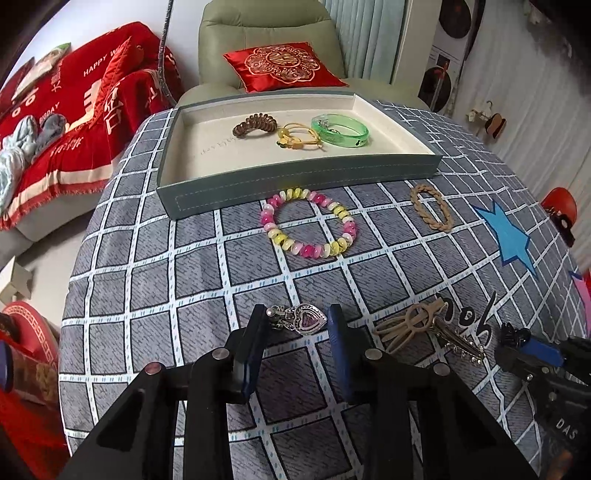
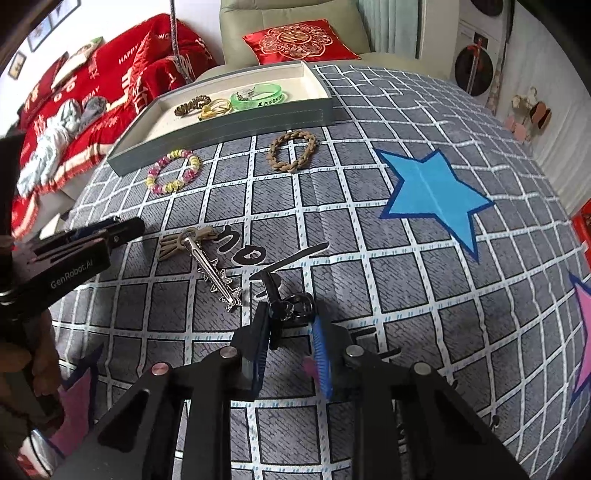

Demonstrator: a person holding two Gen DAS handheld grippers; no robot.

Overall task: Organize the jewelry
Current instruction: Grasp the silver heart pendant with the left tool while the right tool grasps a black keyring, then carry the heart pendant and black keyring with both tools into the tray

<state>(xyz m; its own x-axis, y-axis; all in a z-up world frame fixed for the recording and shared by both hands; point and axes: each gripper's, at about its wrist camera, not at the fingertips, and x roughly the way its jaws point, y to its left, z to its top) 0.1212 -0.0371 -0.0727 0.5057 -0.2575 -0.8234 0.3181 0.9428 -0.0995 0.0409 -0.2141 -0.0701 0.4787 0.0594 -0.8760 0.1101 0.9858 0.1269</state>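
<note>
My left gripper point(image 1: 297, 314) is shut on a silver heart-shaped clip point(image 1: 308, 319) that lies on the checked tablecloth. My right gripper point(image 2: 291, 317) is shut on a small black clip point(image 2: 301, 304), also down on the cloth. Between the two lie a tan hand-shaped clip point(image 2: 173, 245) and a silver star hairpin point(image 2: 218, 277). Farther back, a pink and yellow bead bracelet point(image 1: 275, 212) and a braided tan ring point(image 1: 415, 201) rest before the grey tray point(image 1: 295, 177). The tray holds a brown coil tie point(image 1: 255, 124), a yellow tie point(image 1: 299, 139) and a green bangle point(image 1: 340, 129).
The round table drops away on the left and right. Behind the tray stands a pale armchair point(image 1: 266, 33) with a red cushion point(image 1: 284, 66). A sofa under a red blanket point(image 1: 74, 110) is at the left. A blue star point(image 2: 432, 192) is printed on the cloth.
</note>
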